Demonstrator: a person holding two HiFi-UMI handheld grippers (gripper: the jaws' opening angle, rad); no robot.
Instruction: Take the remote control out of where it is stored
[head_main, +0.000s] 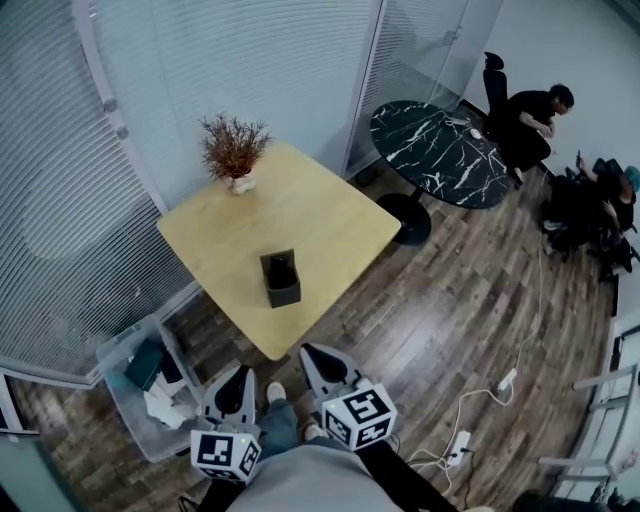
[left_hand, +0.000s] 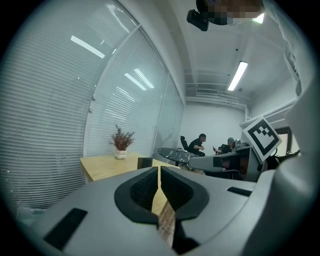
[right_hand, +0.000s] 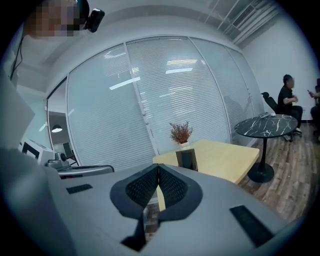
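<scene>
Both grippers hang low near the person's body, short of the tabletop (head_main: 310, 215) and touching nothing. The left gripper (left_hand: 159, 172) has its jaws pressed together with nothing between them, and the right gripper (right_hand: 158, 170) is likewise closed and empty. A black holder (head_main: 281, 278) stands upright on the tabletop towards its near edge, well apart from the plant (head_main: 234, 150) at the far corner. The remote may be the dark shape inside the holder, but the opening is too dark to be sure.
</scene>
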